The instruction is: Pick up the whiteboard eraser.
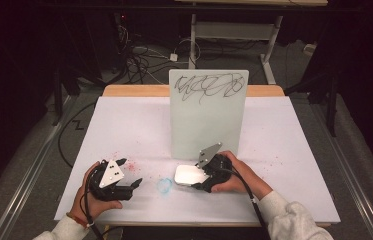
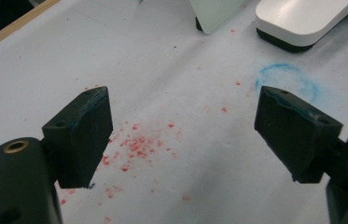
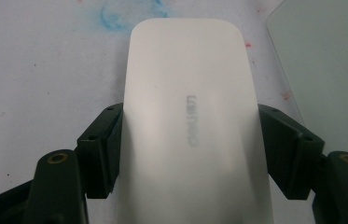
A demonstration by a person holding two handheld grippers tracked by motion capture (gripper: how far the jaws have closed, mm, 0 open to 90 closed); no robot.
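A person sits at a white-covered tabletop (image 1: 124, 120) with a claw in each hand. The right claw (image 1: 200, 178) grips a white eraser (image 1: 190, 175), its jaws pressed against the eraser's two long sides. The eraser is a smooth, rounded white block with a faint grey logo on top and a dark pad underneath. It lies flat near the front middle of the tabletop, just before the foot of an upright whiteboard (image 1: 208, 120). Black scribbles (image 1: 209, 86) cross the top of the board.

The left claw (image 1: 133, 185) rests to the left, jaws spread wide and holding nothing. Beneath it lie scattered red specks (image 2: 136, 144), and a faint blue ring (image 1: 164, 185) marks the cover between the two claws.

The work in hand appears to be lifting the eraser to wipe the board. To do it well, the grip should stay firm and centred on the slick sides. The eraser should rise clear of the tabletop before turning its dark pad to the scribbles. The free left claw could steady the board, which may tip when pressed.
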